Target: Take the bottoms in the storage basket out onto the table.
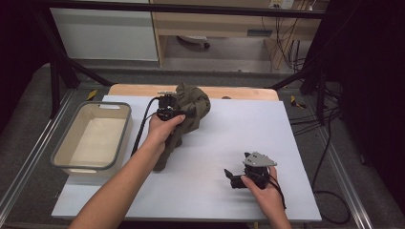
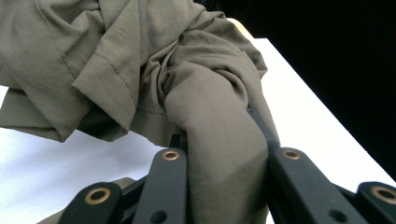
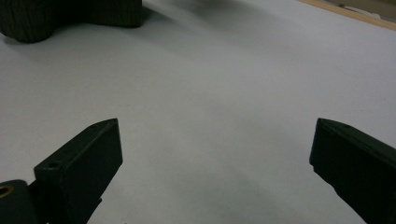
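An olive-green cloth garment [image 1: 190,110] lies bunched at the back middle of the white table top [image 1: 248,133], one end trailing toward the front. My left gripper [image 1: 191,113] is shut on a thick fold of it. In the left gripper view the cloth [image 2: 219,140] is squeezed between the two black jaws and bulges above them. My right gripper [image 1: 228,176] rests low over the bare table at the front right, held by a hand, with its jaws wide apart and nothing between them [image 3: 212,154].
A beige plastic bin [image 1: 93,136] with a grey rim stands at the table's left edge. A wooden board edge [image 1: 239,92] runs along the back. Black frame posts and cables [image 1: 315,76] flank the right side.
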Demonstrator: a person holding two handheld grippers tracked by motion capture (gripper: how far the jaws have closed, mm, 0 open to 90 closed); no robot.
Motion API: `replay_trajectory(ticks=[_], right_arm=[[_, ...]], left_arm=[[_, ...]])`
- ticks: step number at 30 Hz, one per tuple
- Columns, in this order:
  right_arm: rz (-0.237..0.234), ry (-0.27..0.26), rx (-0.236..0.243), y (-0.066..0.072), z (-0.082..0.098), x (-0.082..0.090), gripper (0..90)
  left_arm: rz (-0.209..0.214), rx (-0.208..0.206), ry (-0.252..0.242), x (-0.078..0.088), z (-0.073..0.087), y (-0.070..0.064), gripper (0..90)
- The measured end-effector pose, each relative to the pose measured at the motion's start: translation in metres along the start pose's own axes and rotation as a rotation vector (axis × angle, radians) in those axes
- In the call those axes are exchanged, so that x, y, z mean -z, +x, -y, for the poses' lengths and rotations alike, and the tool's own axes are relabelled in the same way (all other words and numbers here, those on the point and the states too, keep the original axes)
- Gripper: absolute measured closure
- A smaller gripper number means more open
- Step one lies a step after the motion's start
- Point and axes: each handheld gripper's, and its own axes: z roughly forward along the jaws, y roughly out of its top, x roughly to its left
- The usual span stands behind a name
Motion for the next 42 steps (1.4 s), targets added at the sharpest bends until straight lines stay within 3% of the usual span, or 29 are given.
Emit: replay_trajectory(ticks=[42], right_arm=[[-0.013,0.011,0.006,0.003,0.000,-0.002,3.2]], left_arm=[[0.007,0.009,0.041,-0.023,0.018,-0.001,73.1]])
